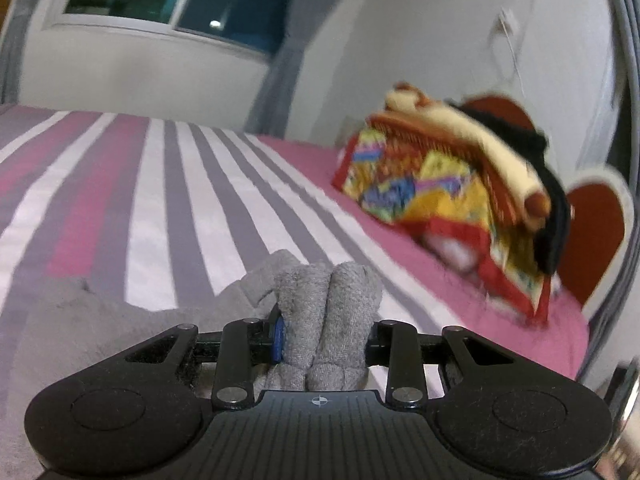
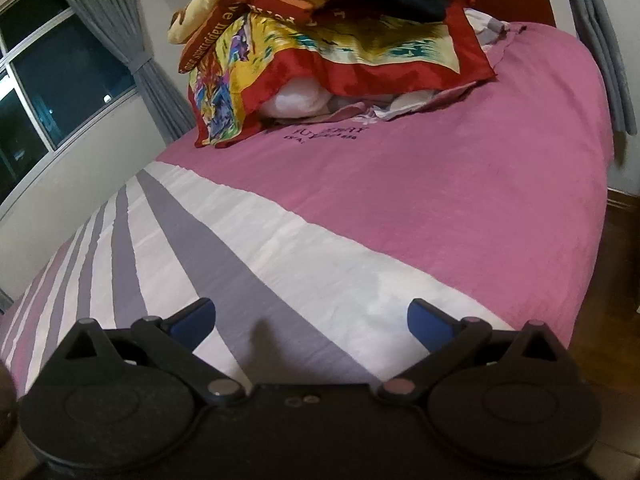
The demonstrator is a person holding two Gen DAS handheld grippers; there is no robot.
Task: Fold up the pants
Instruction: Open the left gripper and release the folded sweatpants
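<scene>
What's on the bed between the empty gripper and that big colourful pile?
Nothing but bare bedspread, striped then pink, between the right gripper and the pile, in the right wrist view.

grey pants (image 1: pixel 320 312); bed cover (image 2: pixel 400 208) pink with white, grey and pink stripes; heaped bedding (image 2: pixel 320 40) red, yellow, blue, cream and black; grey curtains (image 2: pixel 120 20); black grippers with blue pads (image 2: pixel 192 318).

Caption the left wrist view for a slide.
Left gripper clamps a bunched fold of grey pants above the striped bedspread.

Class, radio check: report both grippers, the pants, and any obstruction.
Left gripper shut on grey pants. Right gripper open, empty. Bedding pile beyond, not blocking.
</scene>
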